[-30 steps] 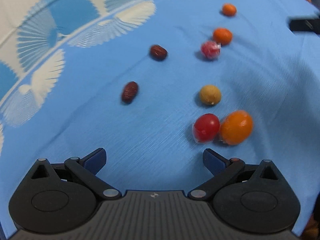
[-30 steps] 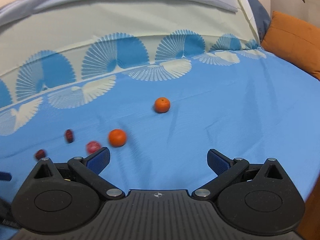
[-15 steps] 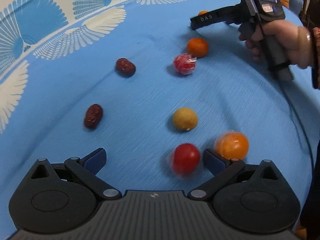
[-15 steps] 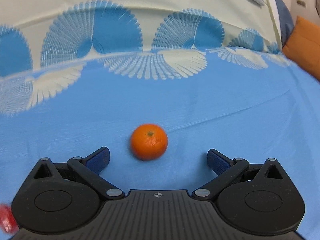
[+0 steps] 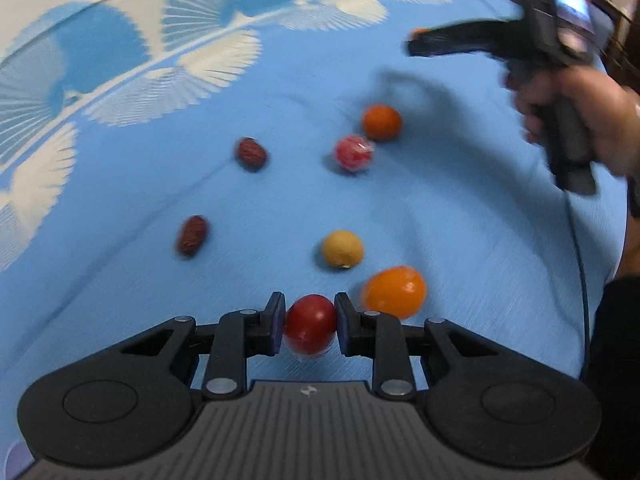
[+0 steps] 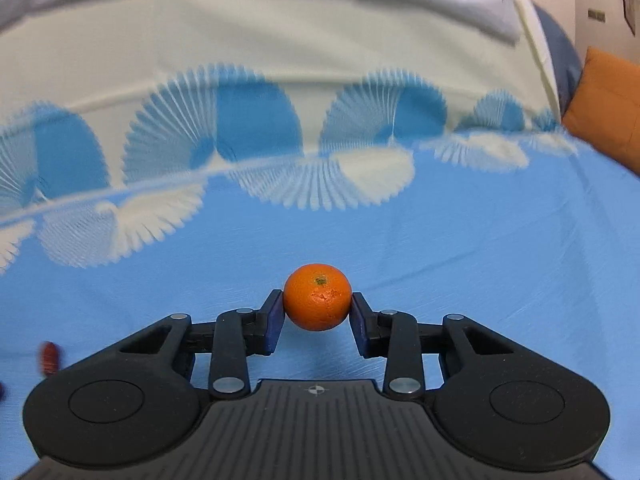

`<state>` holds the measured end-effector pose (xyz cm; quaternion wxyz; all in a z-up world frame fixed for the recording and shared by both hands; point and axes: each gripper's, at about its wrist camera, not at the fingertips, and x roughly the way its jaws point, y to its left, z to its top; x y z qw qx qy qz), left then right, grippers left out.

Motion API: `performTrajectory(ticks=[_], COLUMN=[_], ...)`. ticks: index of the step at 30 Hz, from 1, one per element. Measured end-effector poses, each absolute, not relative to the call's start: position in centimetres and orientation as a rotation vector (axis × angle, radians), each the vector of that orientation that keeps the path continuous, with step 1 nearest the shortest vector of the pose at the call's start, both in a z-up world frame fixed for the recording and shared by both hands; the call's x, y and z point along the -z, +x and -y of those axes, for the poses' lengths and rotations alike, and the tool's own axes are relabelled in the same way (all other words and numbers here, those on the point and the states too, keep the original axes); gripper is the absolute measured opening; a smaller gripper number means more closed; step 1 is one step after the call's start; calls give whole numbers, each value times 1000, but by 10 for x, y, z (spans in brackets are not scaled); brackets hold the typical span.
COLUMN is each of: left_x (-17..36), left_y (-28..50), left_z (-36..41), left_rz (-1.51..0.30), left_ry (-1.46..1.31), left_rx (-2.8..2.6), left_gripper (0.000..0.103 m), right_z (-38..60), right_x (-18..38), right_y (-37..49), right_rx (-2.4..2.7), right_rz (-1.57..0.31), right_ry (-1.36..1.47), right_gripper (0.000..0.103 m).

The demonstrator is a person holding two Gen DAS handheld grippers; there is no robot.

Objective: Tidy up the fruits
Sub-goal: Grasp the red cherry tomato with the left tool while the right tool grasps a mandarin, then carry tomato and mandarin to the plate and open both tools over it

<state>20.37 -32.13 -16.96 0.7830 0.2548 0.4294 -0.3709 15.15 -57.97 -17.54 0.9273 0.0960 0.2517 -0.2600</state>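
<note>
My left gripper [image 5: 310, 322] is shut on a red cherry tomato [image 5: 310, 326] low over the blue cloth. Just right of it lies an orange tomato [image 5: 394, 292]. Beyond lie a yellow round fruit [image 5: 343, 249], a wrapped red tomato [image 5: 353, 153], a small tangerine [image 5: 381, 122] and two dark red dates [image 5: 193, 235] [image 5: 251, 154]. My right gripper [image 6: 317, 310] is shut on a small tangerine [image 6: 317, 297]. It also shows in the left wrist view [image 5: 448, 42] at the far right, held by a hand.
The fruits lie on a blue bedsheet [image 6: 480, 240] with white fan patterns [image 6: 256, 136] toward the far side. An orange cushion [image 6: 608, 108] sits at the right edge. A date [image 6: 50, 356] shows at the right wrist view's lower left.
Both grippers closed: the left on the red cherry tomato, the right on the small tangerine. Both were open half a second ago.
</note>
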Motion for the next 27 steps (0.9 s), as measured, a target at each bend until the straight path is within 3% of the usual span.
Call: performTrajectory(ticks=[11,27], left_x=[76,17], left_y=[186,79], left_z=[229,85], left_rz=[-1020,-1055], left_ry=[406,207], left_rx=[451,323], left_gripper=[29,29], right_z=[461,245], right_x=[83,42], right_y=[46,-60], right_rx=[339,-123], right_rz=[-492,-577], right_ry=[202,153], right_gripper=[37,37])
